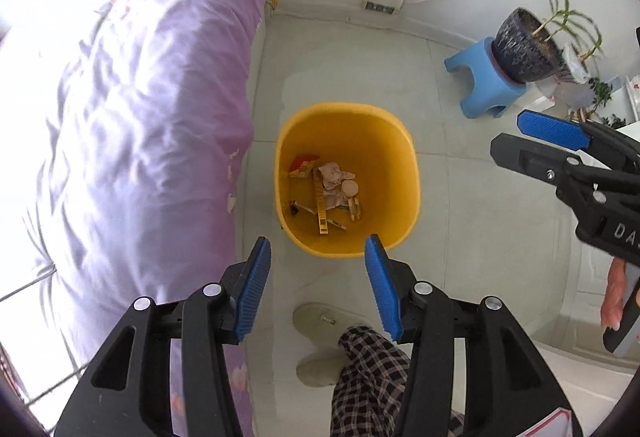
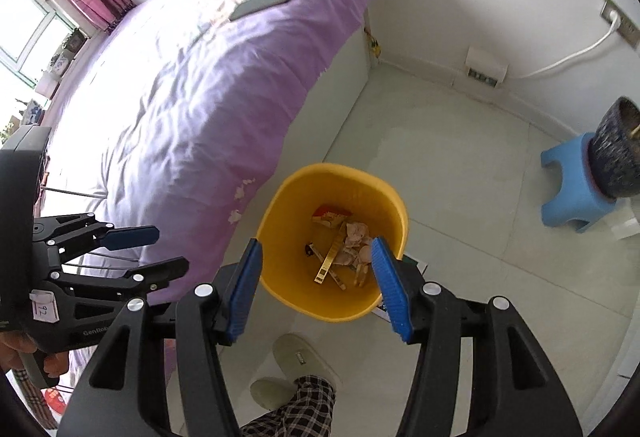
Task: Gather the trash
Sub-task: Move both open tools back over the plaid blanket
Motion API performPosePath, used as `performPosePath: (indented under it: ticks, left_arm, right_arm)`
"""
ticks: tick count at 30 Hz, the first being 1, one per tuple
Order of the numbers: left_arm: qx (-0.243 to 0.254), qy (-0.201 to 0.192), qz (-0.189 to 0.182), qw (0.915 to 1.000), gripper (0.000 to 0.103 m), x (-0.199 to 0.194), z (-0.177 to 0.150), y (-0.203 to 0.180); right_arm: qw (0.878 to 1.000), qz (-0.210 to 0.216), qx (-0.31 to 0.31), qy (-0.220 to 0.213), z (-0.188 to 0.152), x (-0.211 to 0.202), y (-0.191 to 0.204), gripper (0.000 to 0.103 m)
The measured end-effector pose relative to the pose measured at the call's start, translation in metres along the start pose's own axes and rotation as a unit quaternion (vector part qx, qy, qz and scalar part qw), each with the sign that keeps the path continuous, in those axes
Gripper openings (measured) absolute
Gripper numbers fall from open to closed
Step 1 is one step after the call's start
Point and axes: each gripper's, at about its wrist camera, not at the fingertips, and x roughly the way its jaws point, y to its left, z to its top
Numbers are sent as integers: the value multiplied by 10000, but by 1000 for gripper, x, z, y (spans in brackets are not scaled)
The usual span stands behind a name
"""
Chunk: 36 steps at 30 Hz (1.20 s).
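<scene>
A yellow trash bin [image 1: 404, 173] stands on the floor beside the bed; it also shows in the right wrist view [image 2: 276, 213]. Inside lie crumpled paper, wrappers and small scraps [image 1: 332, 189] [image 2: 344, 249]. My left gripper [image 1: 318, 257] is open and empty, held above the bin's near rim. My right gripper [image 2: 316, 257] is open and empty, also above the bin. The right gripper shows at the right of the left wrist view [image 1: 516, 137]; the left gripper shows at the left of the right wrist view [image 2: 172, 249].
A bed with a purple cover [image 1: 120, 97] [image 2: 200, 97] lies left of the bin, a dark phone [image 2: 262, 3] on it. A blue stool [image 1: 480, 77] with a potted plant [image 1: 528, 45] stands at the right. My slippered foot [image 1: 320, 321] is below the bin.
</scene>
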Motion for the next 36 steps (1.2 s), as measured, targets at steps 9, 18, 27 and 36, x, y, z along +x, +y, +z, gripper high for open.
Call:
performPosePath:
  ticks: [9, 18, 27, 36]
  left_arm:
    - [-213, -642, -40, 9977, 50, -106, -49, 0]
    - [-1022, -1135, 159, 9881, 51, -175, -128, 20]
    - [-2730, -1423, 713, 9488, 53, -212, -233, 71]
    - [-4693, -1515, 1325, 8598, 53, -234, -353, 124]
  right_arm:
    - [9973, -18, -657, -321, 3, -93, 44, 58]
    - [9850, 460, -1604, -430, -9, -147, 127, 58]
    - [9447, 1299, -3013, 21, -45, -151, 236, 58]
    - [8813, 2079, -4240, 165, -77, -155, 348, 58]
